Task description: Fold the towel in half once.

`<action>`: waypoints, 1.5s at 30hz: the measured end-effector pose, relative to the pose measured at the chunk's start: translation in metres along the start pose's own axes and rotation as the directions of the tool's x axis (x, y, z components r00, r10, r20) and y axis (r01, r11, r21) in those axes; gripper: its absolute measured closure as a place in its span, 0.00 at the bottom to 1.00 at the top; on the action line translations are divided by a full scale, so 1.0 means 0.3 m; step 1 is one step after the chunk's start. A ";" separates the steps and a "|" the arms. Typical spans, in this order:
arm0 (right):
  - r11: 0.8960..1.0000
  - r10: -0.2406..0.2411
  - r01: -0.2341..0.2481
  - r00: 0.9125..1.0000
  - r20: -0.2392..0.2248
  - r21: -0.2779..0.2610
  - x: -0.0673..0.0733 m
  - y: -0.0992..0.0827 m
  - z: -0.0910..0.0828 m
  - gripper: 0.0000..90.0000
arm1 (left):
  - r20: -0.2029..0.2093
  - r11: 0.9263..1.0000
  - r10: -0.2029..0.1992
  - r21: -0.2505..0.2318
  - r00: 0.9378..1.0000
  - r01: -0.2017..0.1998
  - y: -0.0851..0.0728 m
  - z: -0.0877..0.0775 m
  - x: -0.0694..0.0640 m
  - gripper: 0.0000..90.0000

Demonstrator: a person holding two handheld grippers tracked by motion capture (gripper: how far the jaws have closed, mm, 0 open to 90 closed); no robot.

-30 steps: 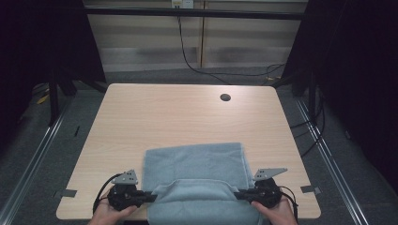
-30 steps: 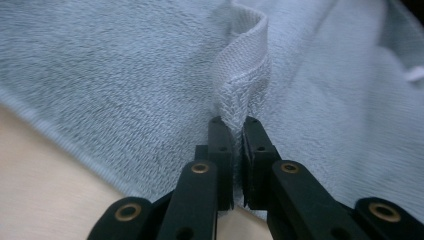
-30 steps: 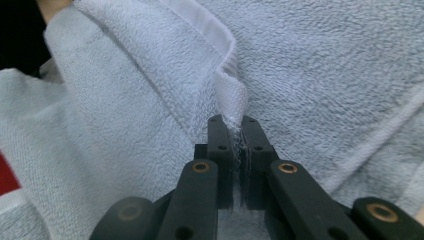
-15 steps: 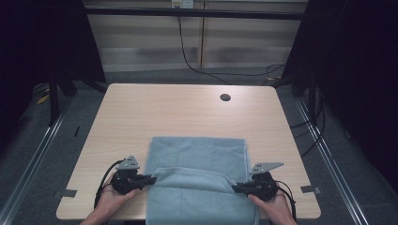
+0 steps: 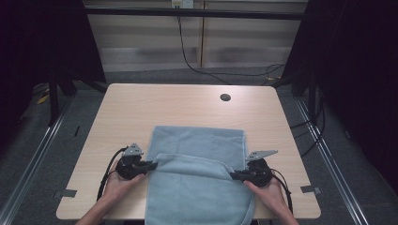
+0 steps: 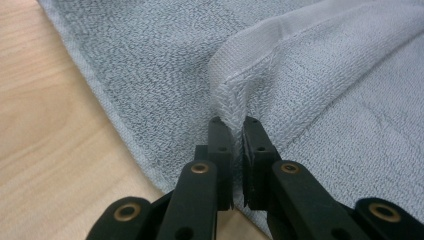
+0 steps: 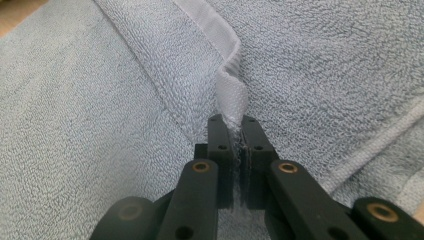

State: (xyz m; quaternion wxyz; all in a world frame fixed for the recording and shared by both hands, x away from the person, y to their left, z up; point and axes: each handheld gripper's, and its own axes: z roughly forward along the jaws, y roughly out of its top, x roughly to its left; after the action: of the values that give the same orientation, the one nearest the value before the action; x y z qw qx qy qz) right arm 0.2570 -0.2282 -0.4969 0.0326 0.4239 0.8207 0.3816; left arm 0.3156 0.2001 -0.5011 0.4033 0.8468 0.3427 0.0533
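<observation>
both grippers (left, right) on towel

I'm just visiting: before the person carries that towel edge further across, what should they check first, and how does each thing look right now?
1. Left tool pinching the towel hem: ok, fabric sits between its jaws.
2. Right tool pinching the hem: ok.
3. Both hands level: ok, roughly even in the high view.
4. Lifted edge straight: not ok, it sags between the tools.
5. Table ahead free: ok.
6. Near end of towel on table: not ok, it hangs over the front edge.
</observation>
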 end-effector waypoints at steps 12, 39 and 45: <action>1.000 0.008 -0.008 1.000 0.021 -0.001 -0.034 0.032 0.015 0.96 | -0.026 1.000 -0.012 0.002 1.000 0.013 0.045 0.036 0.041 0.94; 1.000 0.014 -0.014 0.996 0.084 0.006 -0.152 0.173 0.100 0.96 | -0.100 0.996 -0.084 -0.039 0.991 0.080 0.125 0.103 0.165 0.94; 1.000 0.025 -0.026 0.995 0.101 0.010 -0.177 0.234 0.147 0.96 | -0.136 0.993 -0.114 -0.042 0.984 0.109 0.156 0.118 0.224 0.94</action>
State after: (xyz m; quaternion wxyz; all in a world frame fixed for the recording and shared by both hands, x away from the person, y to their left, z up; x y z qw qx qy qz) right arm 0.3547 -0.2155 -0.4963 0.0666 0.4532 0.8147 0.3555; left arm 0.4048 0.1986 -0.5038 0.3954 0.8135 0.4158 0.0951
